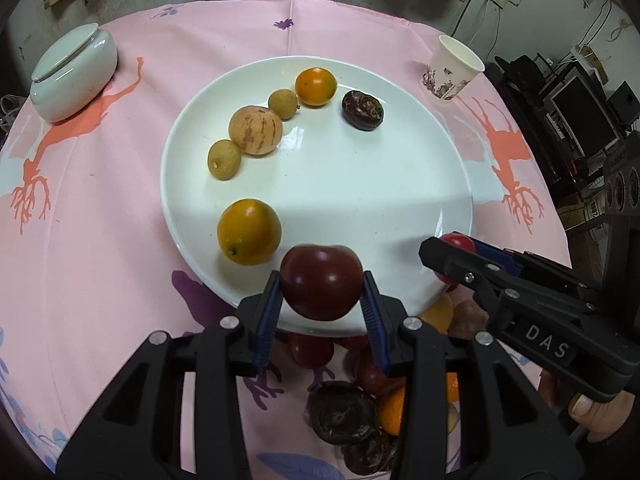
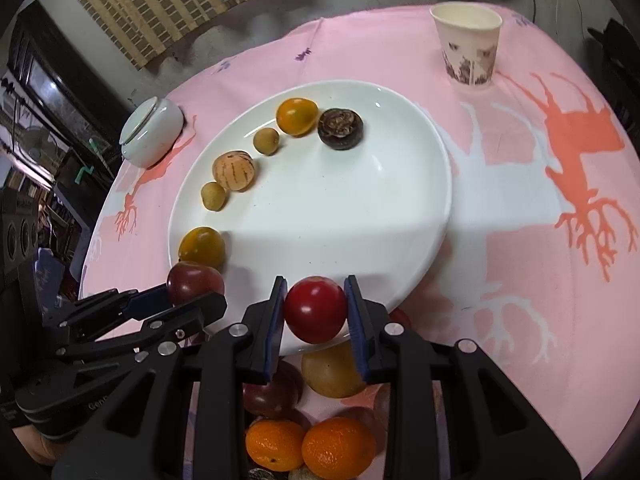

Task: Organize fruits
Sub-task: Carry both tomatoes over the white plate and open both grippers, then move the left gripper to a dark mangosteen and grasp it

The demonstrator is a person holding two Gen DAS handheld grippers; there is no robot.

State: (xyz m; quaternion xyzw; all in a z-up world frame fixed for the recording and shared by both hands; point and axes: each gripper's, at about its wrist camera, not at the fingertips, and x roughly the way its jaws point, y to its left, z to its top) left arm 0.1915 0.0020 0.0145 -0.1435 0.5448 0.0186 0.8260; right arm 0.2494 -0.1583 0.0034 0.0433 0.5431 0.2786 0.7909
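My left gripper point(image 1: 321, 290) is shut on a dark red plum point(image 1: 321, 280), held over the near rim of the white plate point(image 1: 360, 184). My right gripper point(image 2: 316, 306) is shut on a bright red tomato point(image 2: 315, 309) at the plate's point(image 2: 360, 216) near edge. The right gripper point(image 1: 454, 258) also shows in the left wrist view at the right, and the left gripper point(image 2: 188, 294) with its plum point(image 2: 195, 282) appears left in the right wrist view. Several fruits curve along the plate's left side: two yellow-orange ones point(image 1: 249, 231), two small tan ones point(image 1: 224, 159), a striped one point(image 1: 256, 130) and a dark brown one point(image 1: 363, 111).
A pile of loose fruit point(image 2: 312, 448) lies on the pink cloth just below the plate, under both grippers. A paper cup point(image 2: 467, 45) stands at the far right, a white lidded bowl point(image 1: 72, 74) at the far left. A person's hand point(image 1: 596, 412) holds the right gripper's handle.
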